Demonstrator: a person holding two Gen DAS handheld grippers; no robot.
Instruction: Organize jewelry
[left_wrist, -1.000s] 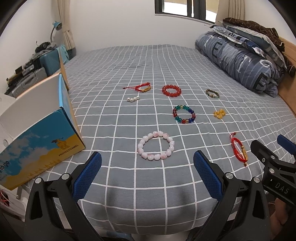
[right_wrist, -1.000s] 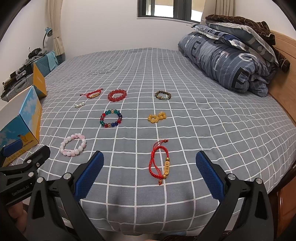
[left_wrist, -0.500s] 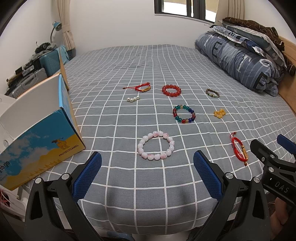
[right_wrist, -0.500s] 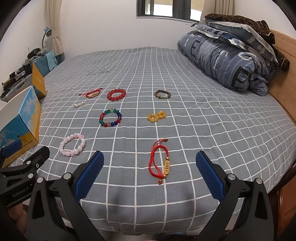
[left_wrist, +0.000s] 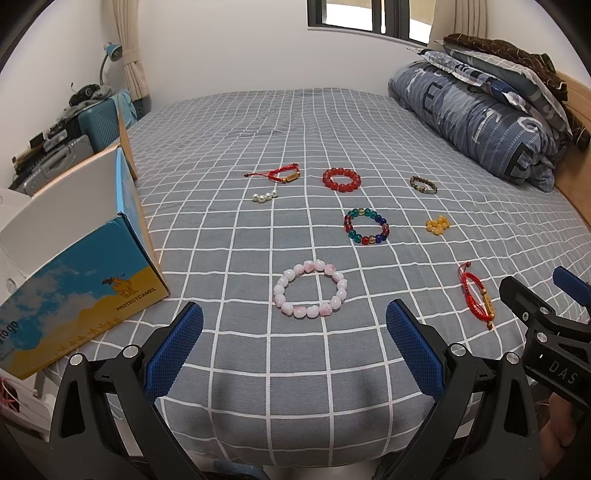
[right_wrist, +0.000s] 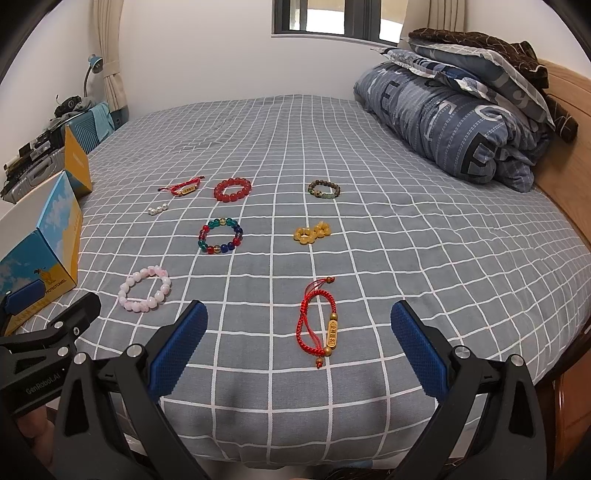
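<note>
Both grippers hover off the foot of the bed (left_wrist: 295, 406), jaws spread wide and holding nothing: the left gripper (left_wrist: 294, 339) faces the pink bead bracelet (left_wrist: 310, 288), the right gripper (right_wrist: 299, 341) the red cord bracelet (right_wrist: 317, 325). The soft cover could bunch under a pinch, and round beads may roll free. That cord piece lies near the foot edge, so a nudge toward 6 o'clock might drop it. The open box (left_wrist: 74, 266) crowds 9 o'clock; 12 o'clock is roomy.
</note>
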